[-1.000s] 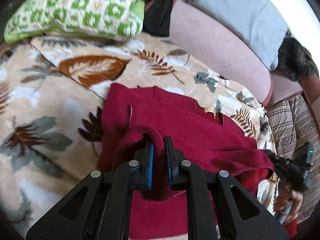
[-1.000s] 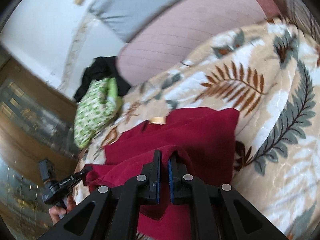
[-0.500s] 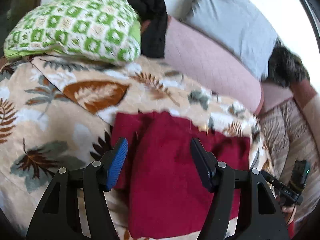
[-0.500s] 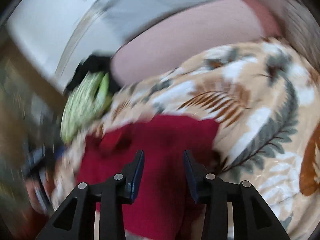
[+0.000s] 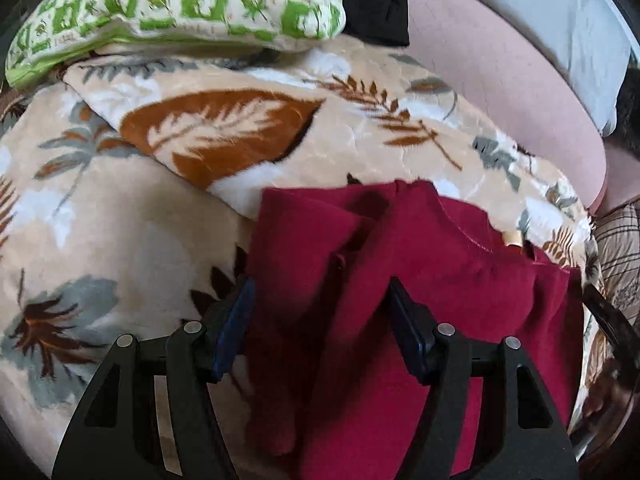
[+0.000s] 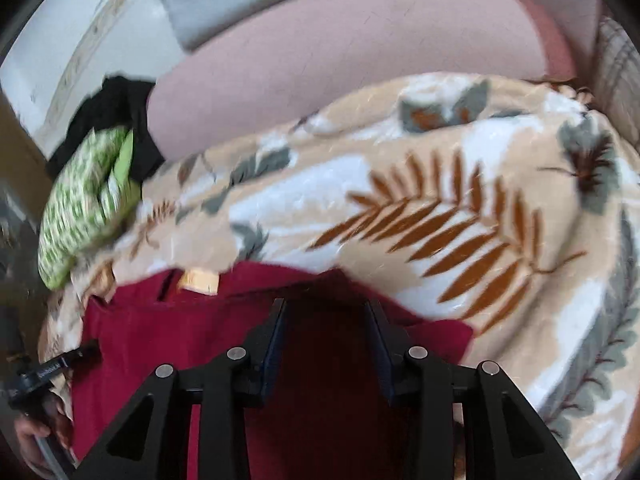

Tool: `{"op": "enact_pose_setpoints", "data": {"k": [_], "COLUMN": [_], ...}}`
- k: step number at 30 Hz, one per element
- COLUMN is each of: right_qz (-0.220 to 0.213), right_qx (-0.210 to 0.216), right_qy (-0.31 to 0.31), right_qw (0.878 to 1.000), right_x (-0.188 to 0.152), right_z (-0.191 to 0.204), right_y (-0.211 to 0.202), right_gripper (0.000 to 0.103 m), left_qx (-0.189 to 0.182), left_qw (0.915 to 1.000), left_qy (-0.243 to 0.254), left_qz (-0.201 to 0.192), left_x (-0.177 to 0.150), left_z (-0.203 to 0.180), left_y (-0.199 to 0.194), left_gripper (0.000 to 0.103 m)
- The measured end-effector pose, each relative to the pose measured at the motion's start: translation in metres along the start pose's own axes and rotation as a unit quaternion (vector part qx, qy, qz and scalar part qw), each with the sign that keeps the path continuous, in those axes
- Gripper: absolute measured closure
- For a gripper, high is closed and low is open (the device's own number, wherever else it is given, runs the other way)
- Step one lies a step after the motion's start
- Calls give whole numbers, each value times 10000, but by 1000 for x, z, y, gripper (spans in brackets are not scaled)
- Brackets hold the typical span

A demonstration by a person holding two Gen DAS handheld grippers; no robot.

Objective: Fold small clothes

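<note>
Two black hand-held grippers hang over a dark red garment (image 5: 420, 280) spread on a plush leaf-print blanket (image 5: 120, 208). From the left wrist view, the left gripper (image 5: 320, 312) fills the bottom of the frame, its blue-padded fingers (image 5: 234, 324) standing well apart; the jaws have just been opening and now straddle a soft ridge of the red cloth without pressing on it. The fabric looks like thick knit or fleece, folded into a rough rectangle with a loose fold running down the centre and a small tan label (image 5: 512, 238) at its upper right edge.

From the right wrist view, somewhat blurred, the right gripper (image 6: 326, 340) sits at bottom centre, its fingers (image 6: 274, 344) also parted after just opening, with red cloth lying beneath and between them but not pinched. The label (image 6: 198, 280) shows at the garment's top edge, left of centre.

Beyond the blanket, a green-and-white patterned cushion (image 5: 176, 12) occupies the upper left of the left view, with crumpled black clothing (image 5: 376, 4) beside it, a smooth pink bolster (image 5: 500, 88) curving across the upper right, and a grey pillow (image 5: 560, 24) behind. At the lower left of the right view, a hand (image 6: 36, 440) grips the other tool's handle.
</note>
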State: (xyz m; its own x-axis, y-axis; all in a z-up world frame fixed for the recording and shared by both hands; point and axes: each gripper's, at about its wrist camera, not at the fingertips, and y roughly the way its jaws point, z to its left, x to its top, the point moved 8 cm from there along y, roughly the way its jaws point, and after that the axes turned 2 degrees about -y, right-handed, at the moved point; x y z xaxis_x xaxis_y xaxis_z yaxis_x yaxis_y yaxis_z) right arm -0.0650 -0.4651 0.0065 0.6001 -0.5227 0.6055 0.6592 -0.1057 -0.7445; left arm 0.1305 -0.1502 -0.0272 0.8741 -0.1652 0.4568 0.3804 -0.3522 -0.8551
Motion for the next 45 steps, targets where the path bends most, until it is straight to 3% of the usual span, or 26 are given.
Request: {"op": "enact_pose_setpoints", "data": {"k": [5,8,10,11,12,14,16,18,20,22,23,24,26,29,31,34,38,40,41,42,45], "right_qz": [-38,175,258,273,262,138,248,502,412,180,-8,-121,-62,282,506,744,1338,1580,1641,1601,1464], "right_qx": [-60,-266,-103,-89,-247,-539,-781,-754,-851,-960,-854,-577,167,1135,1451,1578,1774,1725,1550,1372,1430], "right_qy": [-363,-618,-653,-751,-905,-1106,-839,-507,-534,-510,-465,-432,-488,-894,-1131,-1478,-1515,-1572,-1687,-1788,-1736], "right_qw": [9993,9976,9975,9968,9952,9923,9931,9946,9941,9939,9953,9973,9987,9891,9816,9735,9632,9595,9595,9610,9633], "right_x": [-15,-19,-21,-21,-20,-14,-12,-18,-17,-10,-5,-1,0,-13,-25,-39,-57,-67,-70,-74,-72], "right_z": [-8,-4,4,10,16,18,2,-12,-10,-2,8,22,65,143,188,247,299,312,317,321,324], "right_y": [-31,-12,0,4,8,6,10,21,15,-5,-19,-29,-35,-24,-10,18,67,92,105,117,124], "right_gripper": [56,55,55,70,97,97,97,97,96,77,62,59,59,59,59,59,59,66,75,75,75], "left_qx": [-349,-265,-103,-7,94,232,217,206,209,286,344,345,232,-4,-279,-658,-654,-696,-761,-801,-834], "left_qw": [9993,9996,9998,9997,9995,9990,9990,9993,9993,9985,9978,9976,9976,9986,9990,9977,9966,9959,9954,9949,9940], "left_qy": [-49,37,158,227,295,351,330,264,237,332,392,409,365,267,178,161,485,570,583,611,691], "left_qz": [-149,-59,-55,-72,-96,-143,-198,-170,-197,-334,-398,-450,-542,-446,-314,-23,77,82,73,82,119], "left_x": [0,1,2,3,4,7,9,9,6,2,-4,-8,-23,-50,-66,-88,-105,-106,-104,-103,-95], "left_z": [-4,-11,-15,-16,-17,-15,-13,-9,-3,7,13,17,26,33,32,25,18,20,21,21,27], "left_y": [-15,-7,0,4,7,14,16,13,-2,-23,-35,-43,-60,-72,-75,-71,-61,-56,-55,-54,-53], "left_gripper": [36,36,36,36,36,35,34,35,35,35,35,35,35,35,35,35,35,35,35,35,35]}}
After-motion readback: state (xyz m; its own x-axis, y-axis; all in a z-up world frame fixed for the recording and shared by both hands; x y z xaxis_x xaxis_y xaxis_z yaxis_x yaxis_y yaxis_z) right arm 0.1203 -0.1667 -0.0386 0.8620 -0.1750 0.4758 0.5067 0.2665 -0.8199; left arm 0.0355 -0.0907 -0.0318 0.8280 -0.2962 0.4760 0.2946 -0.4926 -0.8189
